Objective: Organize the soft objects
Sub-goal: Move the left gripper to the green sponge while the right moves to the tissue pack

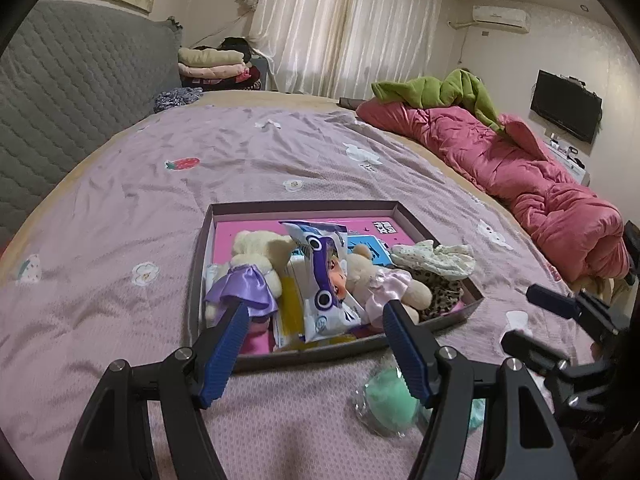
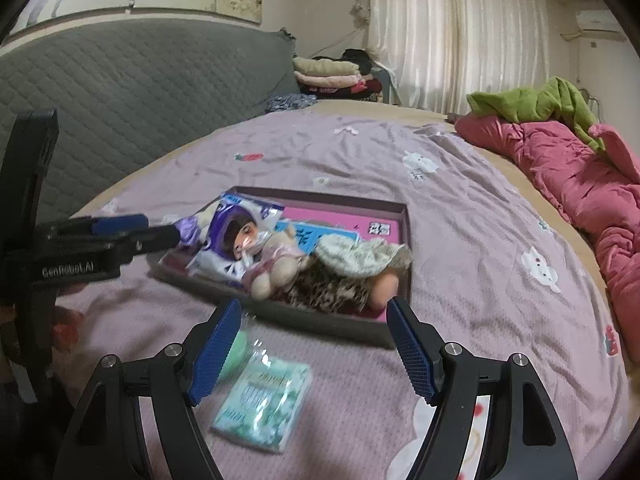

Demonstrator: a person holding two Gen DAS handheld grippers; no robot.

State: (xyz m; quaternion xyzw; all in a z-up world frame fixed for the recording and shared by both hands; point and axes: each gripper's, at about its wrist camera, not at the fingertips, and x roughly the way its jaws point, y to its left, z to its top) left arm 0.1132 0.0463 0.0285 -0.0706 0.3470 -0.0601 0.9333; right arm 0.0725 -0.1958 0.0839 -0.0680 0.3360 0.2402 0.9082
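One shallow box (image 1: 472,304) sits on the bed (image 1: 120,208), and it holds two cream plush bears, one in a purple skirt (image 1: 248,276) and one in a pink dress (image 1: 384,280), one white-and-purple packet (image 1: 324,280), one floral cloth (image 1: 436,260) over a leopard-print piece (image 1: 440,296), and one doll (image 2: 244,236) whose face shows through the packet. Outside the box, just beside its near wall, lie one mint tissue pack (image 2: 264,404) and one round green item in clear wrap (image 1: 388,400). The left tongs (image 1: 316,348) hang released over the near wall, gripping nothing; the right tongs (image 2: 316,344) are likewise spread wide above the tissue pack. One pink quilt (image 1: 540,184) and one green garment (image 1: 440,88) line the far edge; wide bare bedspread lies left of and beyond the box.
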